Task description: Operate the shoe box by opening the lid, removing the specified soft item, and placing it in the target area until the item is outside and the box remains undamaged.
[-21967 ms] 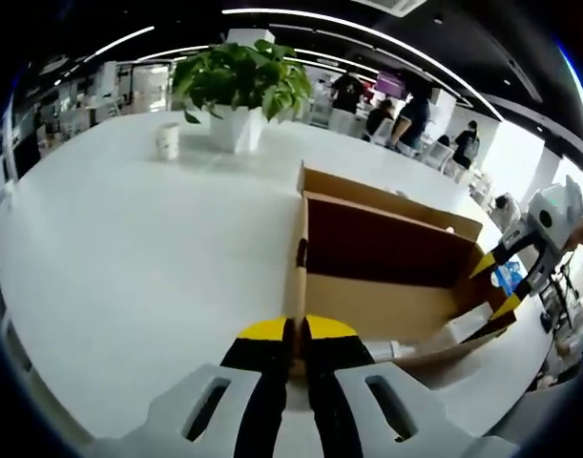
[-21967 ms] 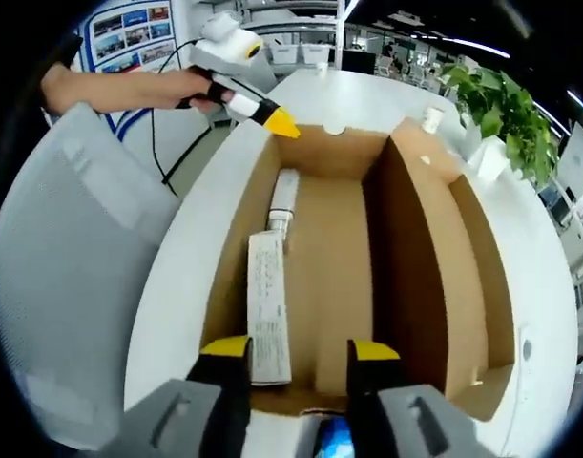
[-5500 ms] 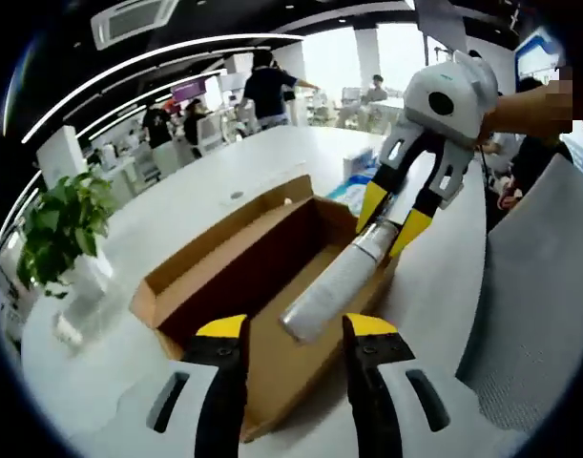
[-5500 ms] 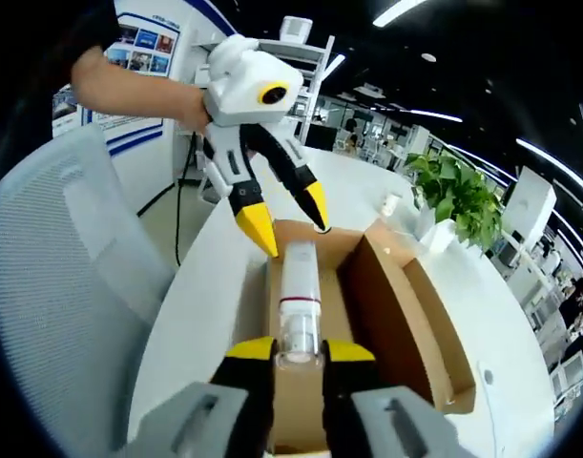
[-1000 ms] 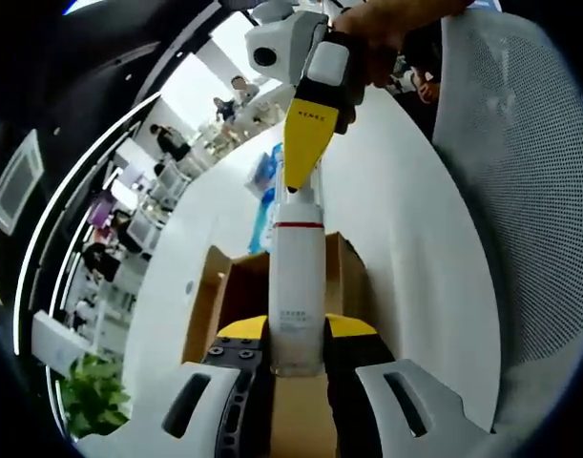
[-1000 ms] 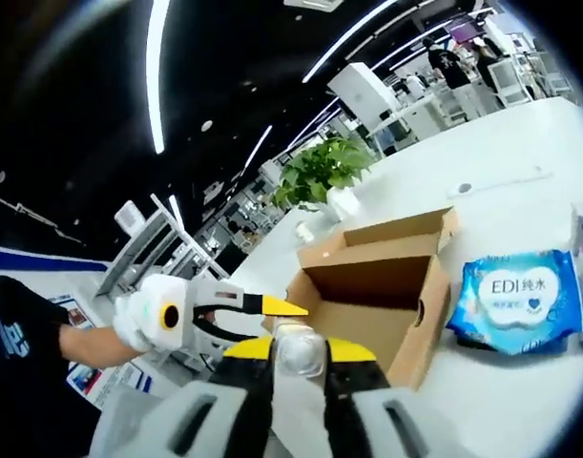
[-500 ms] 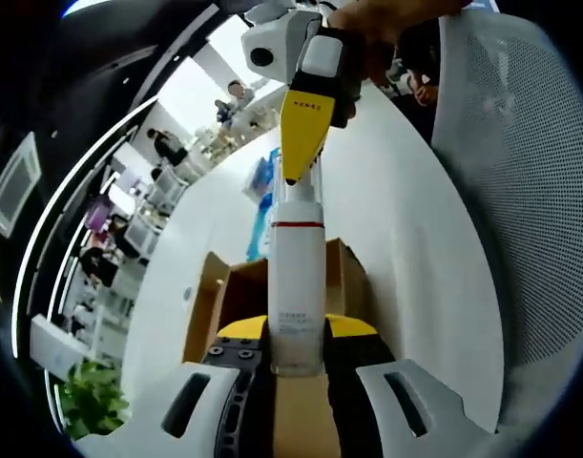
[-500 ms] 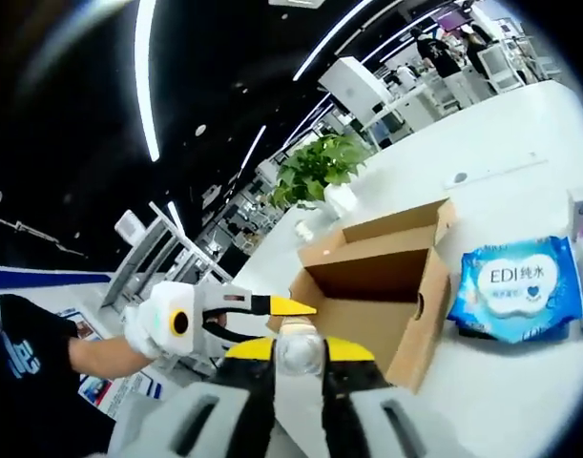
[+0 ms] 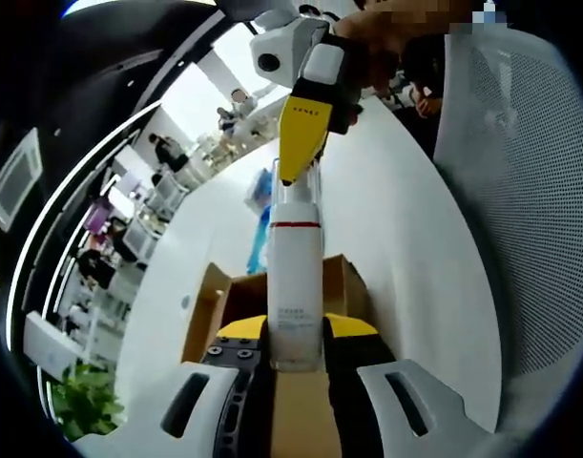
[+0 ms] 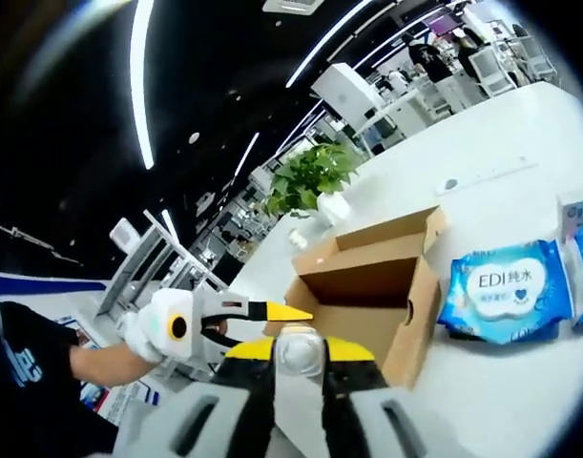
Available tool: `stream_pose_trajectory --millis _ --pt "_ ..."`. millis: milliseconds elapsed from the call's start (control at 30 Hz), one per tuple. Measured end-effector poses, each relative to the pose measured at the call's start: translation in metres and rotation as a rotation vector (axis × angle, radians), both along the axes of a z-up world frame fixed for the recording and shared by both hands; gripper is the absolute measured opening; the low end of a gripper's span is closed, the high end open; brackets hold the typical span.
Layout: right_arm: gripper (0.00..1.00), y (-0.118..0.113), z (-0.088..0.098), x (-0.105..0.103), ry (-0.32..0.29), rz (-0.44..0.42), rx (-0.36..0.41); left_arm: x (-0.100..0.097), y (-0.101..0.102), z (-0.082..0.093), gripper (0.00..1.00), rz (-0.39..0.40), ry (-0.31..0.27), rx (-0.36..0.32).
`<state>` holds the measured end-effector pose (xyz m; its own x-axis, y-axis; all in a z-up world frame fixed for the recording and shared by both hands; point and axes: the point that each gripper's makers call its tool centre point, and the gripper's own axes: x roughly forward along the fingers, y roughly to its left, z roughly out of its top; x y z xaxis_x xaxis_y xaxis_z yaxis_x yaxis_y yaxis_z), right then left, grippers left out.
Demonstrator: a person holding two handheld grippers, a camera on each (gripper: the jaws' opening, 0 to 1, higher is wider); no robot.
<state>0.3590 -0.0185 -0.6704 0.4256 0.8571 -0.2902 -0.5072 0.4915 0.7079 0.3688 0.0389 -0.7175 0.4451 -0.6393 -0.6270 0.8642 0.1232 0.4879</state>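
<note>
A white tube (image 9: 296, 277) with a thin red ring is held above the open cardboard shoe box (image 9: 221, 298). My left gripper (image 9: 296, 330) is shut on its near end. My right gripper (image 9: 301, 143), held by a hand, reaches in from the top and grips the tube's far end with its yellow fingers. In the right gripper view the tube's round end (image 10: 299, 349) sits between the shut jaws of my right gripper (image 10: 298, 347). My left gripper (image 10: 272, 311) comes in from the left, just in front of the open shoe box (image 10: 367, 286).
A blue wipes pack (image 10: 506, 286) lies on the white table (image 10: 482, 191) right of the box, with a white carton (image 10: 581, 212) beyond it. A potted plant (image 10: 315, 174) stands behind the box. A grey mesh chair (image 9: 525, 239) is beside the table edge.
Both grippers keep their hold on the tube. The views have shifted slightly, and the box and wipes pack sit a little further left in the right gripper view.
</note>
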Motion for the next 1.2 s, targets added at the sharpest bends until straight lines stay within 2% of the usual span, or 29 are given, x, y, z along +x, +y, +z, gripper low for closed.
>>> stream_pose_trajectory --millis 133,200,400,700,867,933,1000,1200 --pt "0.12 -0.001 0.000 0.001 0.002 -0.002 -0.003 -0.001 0.003 0.001 0.24 0.014 0.011 -0.022" --pt "0.12 -0.001 0.000 0.002 0.001 0.000 -0.010 -0.002 0.004 0.000 0.26 0.040 0.040 -0.045" --pt "0.12 -0.005 0.001 0.006 -0.003 -0.013 -0.017 0.001 0.008 0.002 0.27 0.081 0.056 -0.078" --pt "0.12 -0.023 -0.001 0.016 -0.013 -0.059 -0.028 0.002 0.030 0.002 0.24 0.166 0.076 -0.103" --pt "0.12 -0.030 -0.001 0.018 -0.025 -0.058 -0.046 0.006 0.045 0.005 0.23 0.257 0.091 -0.147" --pt "0.12 -0.033 0.002 0.020 -0.042 -0.058 -0.060 0.008 0.052 0.007 0.19 0.293 0.092 -0.163" --pt "0.12 -0.037 0.004 0.023 -0.066 -0.055 -0.081 0.011 0.063 0.008 0.13 0.354 0.097 -0.190" --pt "0.13 -0.047 0.013 0.029 -0.130 -0.042 -0.140 0.017 0.103 0.011 0.15 0.515 0.109 -0.243"
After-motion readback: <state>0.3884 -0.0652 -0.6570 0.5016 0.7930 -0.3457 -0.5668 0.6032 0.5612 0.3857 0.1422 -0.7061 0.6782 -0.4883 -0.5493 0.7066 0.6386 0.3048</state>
